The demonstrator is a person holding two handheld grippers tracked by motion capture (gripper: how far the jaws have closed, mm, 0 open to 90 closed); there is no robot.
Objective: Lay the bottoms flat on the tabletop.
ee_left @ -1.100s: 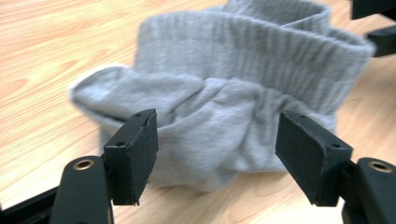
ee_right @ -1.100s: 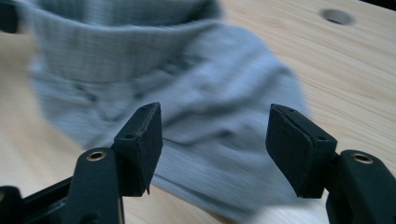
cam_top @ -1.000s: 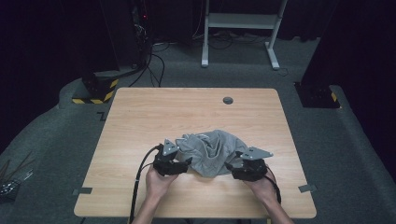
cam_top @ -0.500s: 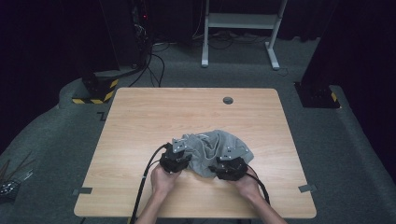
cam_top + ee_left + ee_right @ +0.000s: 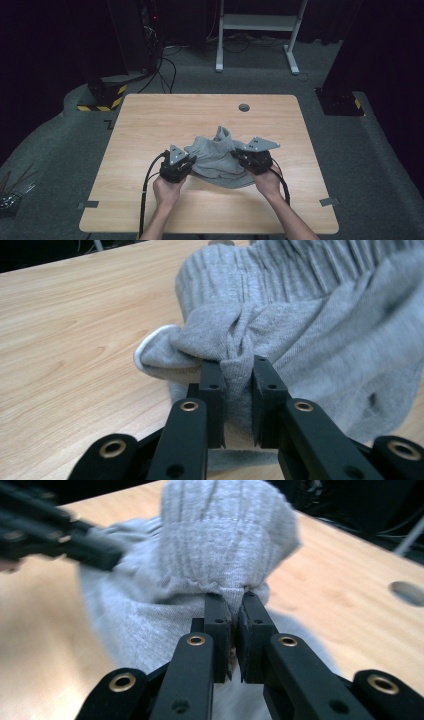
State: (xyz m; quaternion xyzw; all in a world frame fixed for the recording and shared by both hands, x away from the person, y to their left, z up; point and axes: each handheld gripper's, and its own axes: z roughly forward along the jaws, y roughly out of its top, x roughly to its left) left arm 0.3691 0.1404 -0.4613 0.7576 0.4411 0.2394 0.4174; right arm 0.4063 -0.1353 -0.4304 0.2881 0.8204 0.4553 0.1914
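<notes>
A crumpled grey garment (image 5: 217, 159) with a ribbed band lies on the near half of the wooden table (image 5: 150, 125). My left gripper (image 5: 191, 161) is at its left edge. In the left gripper view, that gripper (image 5: 237, 372) has just been closing and pinches a fold of the grey fabric (image 5: 300, 325). My right gripper (image 5: 238, 156) is at the garment's right side. In the right gripper view, it (image 5: 236, 602) has just been closing and is shut on a gathered bunch below the ribbed band (image 5: 220, 540), which is lifted off the table.
A round cable hole (image 5: 244, 107) sits at the table's far side. Tape pieces mark the front corners (image 5: 88, 204) (image 5: 325, 201). Behind the table stand a white frame (image 5: 255, 30), a dark stand on a yellow-black striped base (image 5: 102, 97) and a black base (image 5: 340, 102).
Both grippers closed on the garment. The right hand moved in toward the left one, then up and out to the right with a bunch of fabric.
</notes>
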